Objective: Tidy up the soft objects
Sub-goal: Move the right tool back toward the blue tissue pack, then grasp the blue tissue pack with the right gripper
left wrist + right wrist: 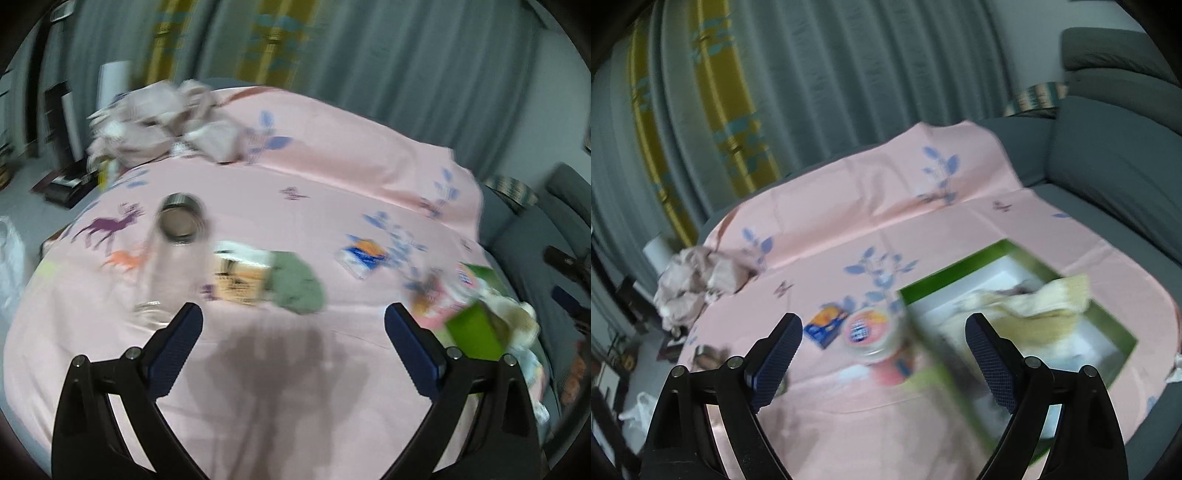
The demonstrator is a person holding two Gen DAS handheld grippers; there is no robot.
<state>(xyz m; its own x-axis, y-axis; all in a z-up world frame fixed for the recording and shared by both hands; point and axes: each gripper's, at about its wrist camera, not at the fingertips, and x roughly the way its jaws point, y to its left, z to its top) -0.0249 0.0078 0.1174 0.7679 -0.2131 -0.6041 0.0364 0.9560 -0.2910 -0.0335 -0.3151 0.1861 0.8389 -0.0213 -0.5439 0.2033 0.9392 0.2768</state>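
A green cloth (299, 282) lies on the pink sheet (258, 369) ahead of my open, empty left gripper (293, 317). A crumpled pale pink cloth pile (159, 118) sits at the far left; it also shows in the right wrist view (694, 284). A green box (1108, 317) with a white inside holds a cream cloth (1041, 302); in the left wrist view the box (476, 332) is at the right. My right gripper (884, 328) is open and empty, above the box's near left edge.
A metal can (181, 223), an orange packet (240, 277) and a blue-orange packet (364, 256) lie on the sheet. A pink lidded cup (868, 336) stands beside the box. A grey sofa (1108, 166) is at the right, curtains behind.
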